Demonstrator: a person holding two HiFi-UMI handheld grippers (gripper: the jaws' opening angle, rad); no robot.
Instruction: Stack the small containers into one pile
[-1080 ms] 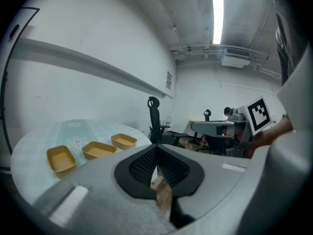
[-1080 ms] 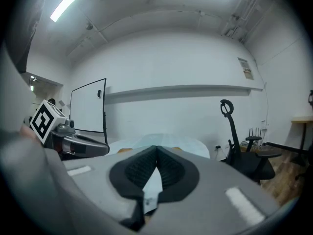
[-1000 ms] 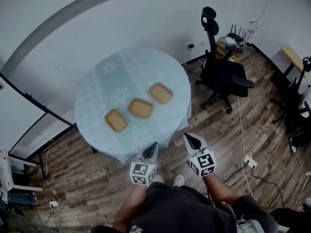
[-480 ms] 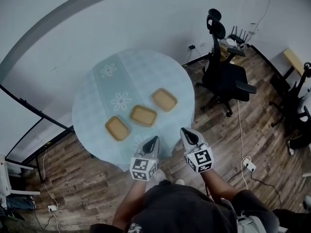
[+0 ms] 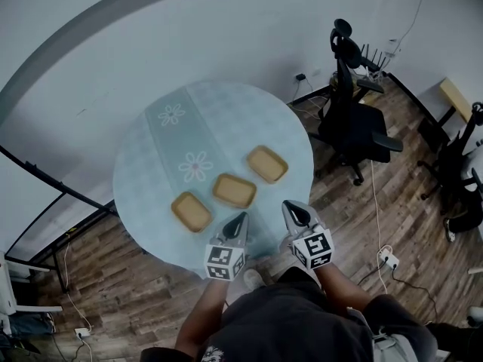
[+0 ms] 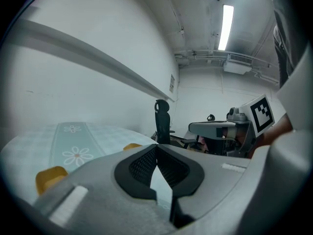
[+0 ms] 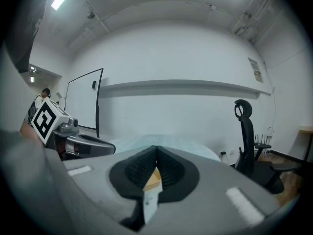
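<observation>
Three small containers (image 5: 234, 190) are recorded unstacked in a row toward the near edge of the table (image 5: 143, 179), to which the closed, empty left gripper (image 5: 238, 219) and right gripper (image 5: 294, 210) have been brought; stacking is judged unstarted.

On the table (image 5: 173, 149) lie a left container (image 5: 191, 211), middle container (image 5: 234, 190) and right container (image 5: 267, 164) in a slanting row; an office chair (image 5: 355, 127) stands to its right

Three containers (image 5: 234, 190) lie apart on the table (image 5: 151, 164); left gripper (image 5: 239, 219), right gripper (image 5: 291, 207) seemingly shut.
</observation>
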